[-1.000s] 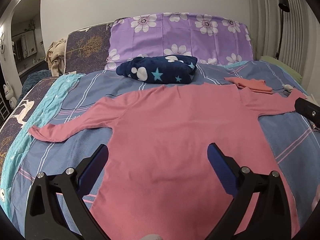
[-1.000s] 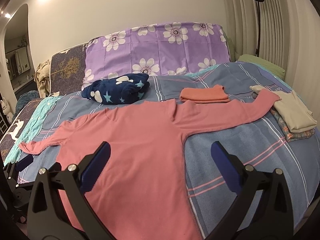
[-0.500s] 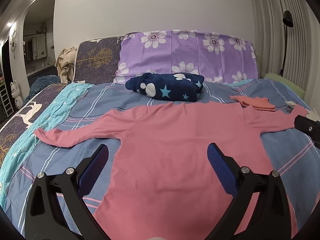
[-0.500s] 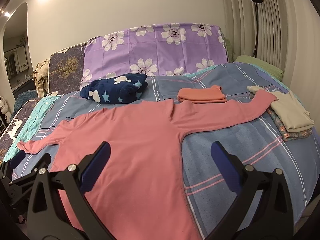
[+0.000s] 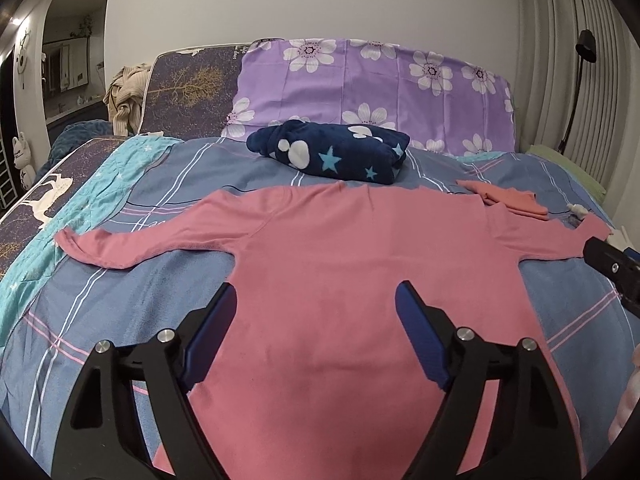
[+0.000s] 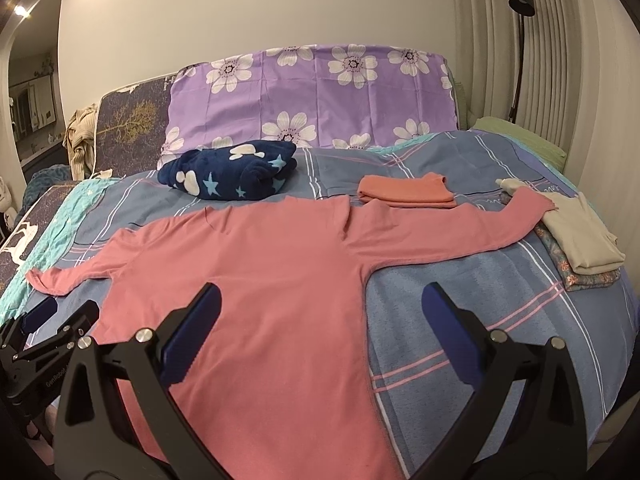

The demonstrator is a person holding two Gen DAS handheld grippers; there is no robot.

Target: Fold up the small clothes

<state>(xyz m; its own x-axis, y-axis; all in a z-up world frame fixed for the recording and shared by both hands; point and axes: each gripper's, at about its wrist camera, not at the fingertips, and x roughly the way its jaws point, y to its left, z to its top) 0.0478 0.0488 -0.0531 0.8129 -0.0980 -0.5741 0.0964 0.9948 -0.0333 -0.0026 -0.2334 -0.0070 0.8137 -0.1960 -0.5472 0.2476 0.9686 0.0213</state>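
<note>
A pink long-sleeved shirt (image 5: pixel 360 280) lies spread flat on the bed, both sleeves stretched out sideways; it also shows in the right wrist view (image 6: pixel 256 280). My left gripper (image 5: pixel 316 320) is open and empty, hovering above the shirt's lower body. My right gripper (image 6: pixel 320 320) is open and empty, above the shirt's right side near its lower edge. The left gripper's side shows at the left edge of the right wrist view (image 6: pixel 40 340).
A folded navy star blanket (image 5: pixel 332 154) lies by the purple flowered pillow (image 5: pixel 372 88). A folded orange garment (image 6: pixel 404 192) and a stack of folded beige and patterned clothes (image 6: pixel 580 240) sit at the right. A teal cloth (image 5: pixel 72 208) lies left.
Both grippers have lifted and drawn back a little, so the views tilt up and show more of the wall. The shirt has not moved. Both stay open.
</note>
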